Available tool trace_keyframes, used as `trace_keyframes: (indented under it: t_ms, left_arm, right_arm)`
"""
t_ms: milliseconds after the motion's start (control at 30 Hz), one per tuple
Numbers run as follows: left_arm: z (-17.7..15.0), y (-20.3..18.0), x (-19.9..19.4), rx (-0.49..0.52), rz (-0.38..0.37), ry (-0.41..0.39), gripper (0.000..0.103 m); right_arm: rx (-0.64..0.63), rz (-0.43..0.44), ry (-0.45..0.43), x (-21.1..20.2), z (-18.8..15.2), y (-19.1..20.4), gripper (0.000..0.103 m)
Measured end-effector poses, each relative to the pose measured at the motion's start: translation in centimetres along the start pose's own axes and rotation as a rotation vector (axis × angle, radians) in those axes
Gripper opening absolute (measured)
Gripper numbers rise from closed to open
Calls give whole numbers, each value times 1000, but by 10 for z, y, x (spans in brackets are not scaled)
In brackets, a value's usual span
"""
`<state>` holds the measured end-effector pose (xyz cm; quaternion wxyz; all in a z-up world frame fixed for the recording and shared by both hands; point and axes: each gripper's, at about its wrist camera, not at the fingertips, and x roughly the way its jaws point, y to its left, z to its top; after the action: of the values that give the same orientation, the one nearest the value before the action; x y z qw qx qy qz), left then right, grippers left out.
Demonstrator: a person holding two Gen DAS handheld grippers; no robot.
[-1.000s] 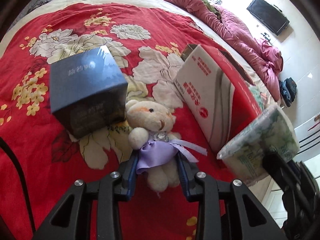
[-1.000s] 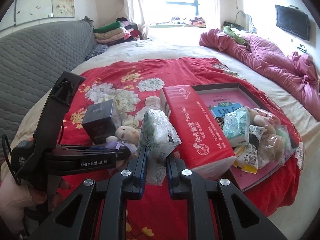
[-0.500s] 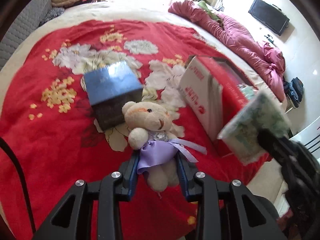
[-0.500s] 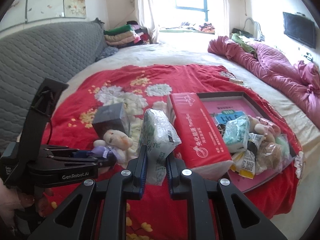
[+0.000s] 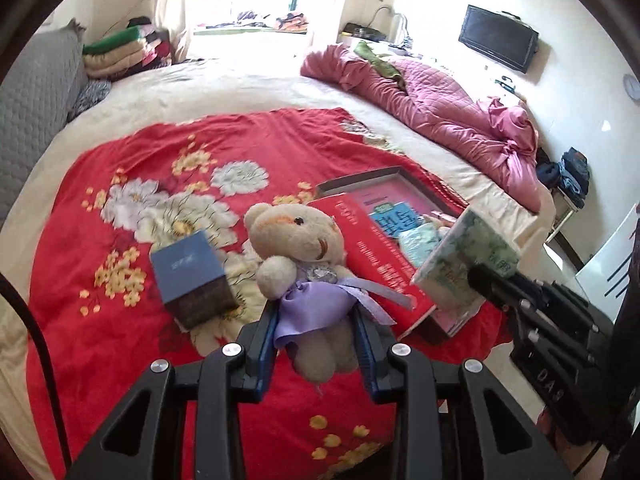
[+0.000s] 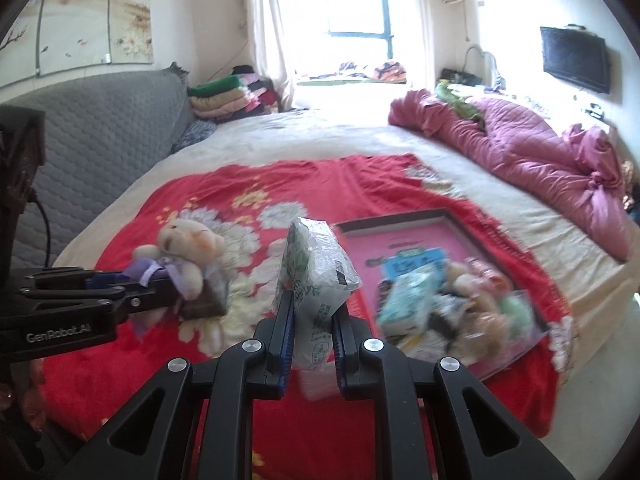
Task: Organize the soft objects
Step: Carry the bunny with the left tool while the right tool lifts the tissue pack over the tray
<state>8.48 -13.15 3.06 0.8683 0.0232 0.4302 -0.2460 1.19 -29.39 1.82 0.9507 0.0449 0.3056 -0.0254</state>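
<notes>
Teddy bear [image 5: 298, 276] pinched at its lower body in your left gripper [image 5: 316, 336], clear above the red blanket [image 5: 100, 340]. Head points away from you and up; long axis runs along the fingers. Tissue pack [image 6: 316, 280] clamped upright in your right gripper [image 6: 312, 328], long axis near vertical. Best bet: carry both over the pink-lined tray [image 6: 452, 220], lower them close to the soft things already in it, then let go. Avoid the dark blue box [image 5: 192, 280].
</notes>
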Motion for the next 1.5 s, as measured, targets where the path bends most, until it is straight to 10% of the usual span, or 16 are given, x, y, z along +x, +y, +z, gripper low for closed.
trace_keyframes:
  t_ms: [600,1067,1500]
  left_arm:
    - [38,-75,6,112,-44,-38,35]
    - [58,-153,94,189,-108,59,35]
    - [52,-163,175,223,-63,175,35]
  right_arm:
    - [98,-102,-70,-51,22,-96,17]
    - [126,-109,-42,-47,47,-174,17]
    - [238,108,148,47,30,-205,17]
